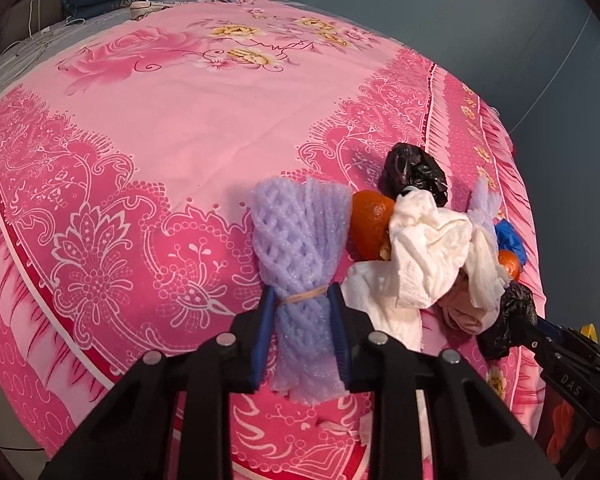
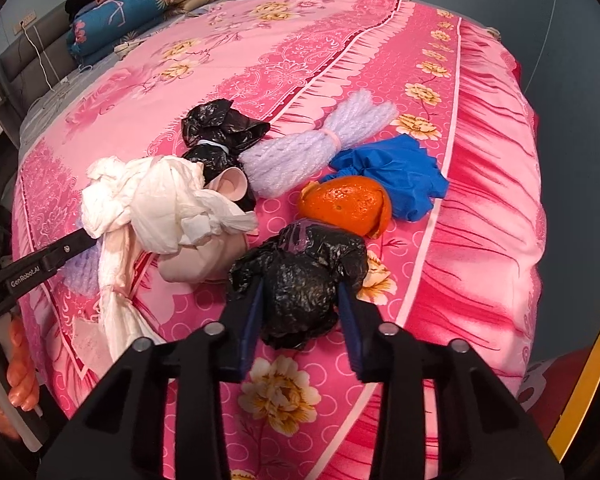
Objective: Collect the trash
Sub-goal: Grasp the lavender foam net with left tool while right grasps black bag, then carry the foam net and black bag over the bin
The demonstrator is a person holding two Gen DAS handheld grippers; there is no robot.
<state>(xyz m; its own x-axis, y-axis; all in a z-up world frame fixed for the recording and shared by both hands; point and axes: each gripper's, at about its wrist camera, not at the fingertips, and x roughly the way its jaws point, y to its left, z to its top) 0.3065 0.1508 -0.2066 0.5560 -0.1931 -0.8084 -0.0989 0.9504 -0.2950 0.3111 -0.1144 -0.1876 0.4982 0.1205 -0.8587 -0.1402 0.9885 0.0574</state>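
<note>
Nearest, the left gripper [image 1: 300, 320] clamps the lilac foam-net bundle tied with a rubber band [image 1: 300, 248] at its waist, where the band makes it narrowest and firmest. The right gripper [image 2: 300, 320] squeezes a crumpled black plastic bag [image 2: 300, 280], likely for lifting. Beyond lie white crumpled tissue [image 2: 160, 204], orange peel [image 2: 346, 202] and a blue glove [image 2: 396, 172], clustered on the pink floral bedspread [image 2: 300, 60] for collection.

Lilac foam net [image 1: 300, 256] banded, black bag [image 2: 300, 292] crumpled (both on pink bedspread [image 1: 188, 128]).
</note>
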